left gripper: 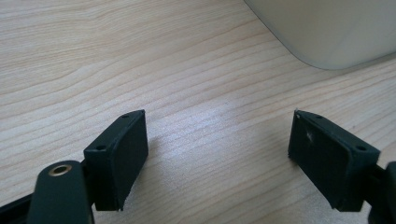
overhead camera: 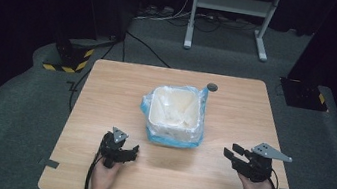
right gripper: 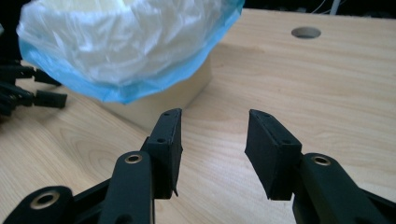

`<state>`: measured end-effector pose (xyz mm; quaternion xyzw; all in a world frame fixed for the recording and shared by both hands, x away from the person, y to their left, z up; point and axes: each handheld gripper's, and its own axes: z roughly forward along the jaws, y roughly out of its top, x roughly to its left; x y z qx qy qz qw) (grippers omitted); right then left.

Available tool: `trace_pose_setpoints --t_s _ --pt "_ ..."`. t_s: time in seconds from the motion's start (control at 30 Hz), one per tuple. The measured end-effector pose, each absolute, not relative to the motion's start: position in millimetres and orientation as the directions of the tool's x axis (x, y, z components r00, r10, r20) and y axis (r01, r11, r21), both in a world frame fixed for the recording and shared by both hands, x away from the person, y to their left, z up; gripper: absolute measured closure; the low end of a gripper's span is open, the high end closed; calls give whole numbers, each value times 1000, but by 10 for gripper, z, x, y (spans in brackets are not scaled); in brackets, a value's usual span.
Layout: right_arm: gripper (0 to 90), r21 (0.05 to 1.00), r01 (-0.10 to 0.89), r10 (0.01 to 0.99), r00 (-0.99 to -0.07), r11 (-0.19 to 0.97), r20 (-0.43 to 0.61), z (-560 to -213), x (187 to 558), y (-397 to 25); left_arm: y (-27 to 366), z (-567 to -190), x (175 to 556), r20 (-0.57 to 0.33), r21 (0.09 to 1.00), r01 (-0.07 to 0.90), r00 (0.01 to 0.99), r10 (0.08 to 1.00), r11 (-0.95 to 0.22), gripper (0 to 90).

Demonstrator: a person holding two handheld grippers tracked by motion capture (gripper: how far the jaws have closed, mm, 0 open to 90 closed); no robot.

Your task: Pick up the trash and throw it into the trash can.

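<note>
High view: light wooden table [overhead camera: 105, 95]; square cream plastic bin [overhead camera: 177, 108] lined with a clear, blue-edged plastic bag [overhead camera: 170, 137] stands mid-table. Left gripper [overhead camera: 132, 150] near front-left of bin, right gripper [overhead camera: 231, 153] near front-right.

Left gripper view: jaws wide apart, empty; bin wall upper right.

Right gripper view: jaws apart, empty; bin just ahead, left.
</note>
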<state>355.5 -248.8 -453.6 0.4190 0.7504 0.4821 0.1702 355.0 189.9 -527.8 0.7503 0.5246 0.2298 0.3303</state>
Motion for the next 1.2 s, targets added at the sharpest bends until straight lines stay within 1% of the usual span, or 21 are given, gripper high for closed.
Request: trace_pose_setpoints --t_s 0.17,0.43,0.93,1.03,1.13,1.2 --pt "551 855 485 795 -584 181 163 -4679 3562 -2477 1899 -5278 3550 -1 736 635 344 939 -232 197" --pt "550 833 516 809 -567 200 157 -4868 3596 -2448 1898 -5279 3550 -4 737 636 344 939 -230 197" --pt "532 792 557 843 -527 248 106 -5097 3679 -2398 1898 -5279 3550 -4 737 636 344 939 -230 197" --pt "530 787 555 848 -524 269 81 -5136 3698 -2376 1898 -5278 3550 -3 737 636 344 939 -230 197" --pt "520 776 566 853 -516 278 71 -5185 3706 -2359 1899 -5278 3551 -2 736 636 345 939 -232 197" --pt "493 763 574 858 -511 296 53 -5233 3713 -2348 1898 -5279 3550 -4 737 636 344 939 -230 197"
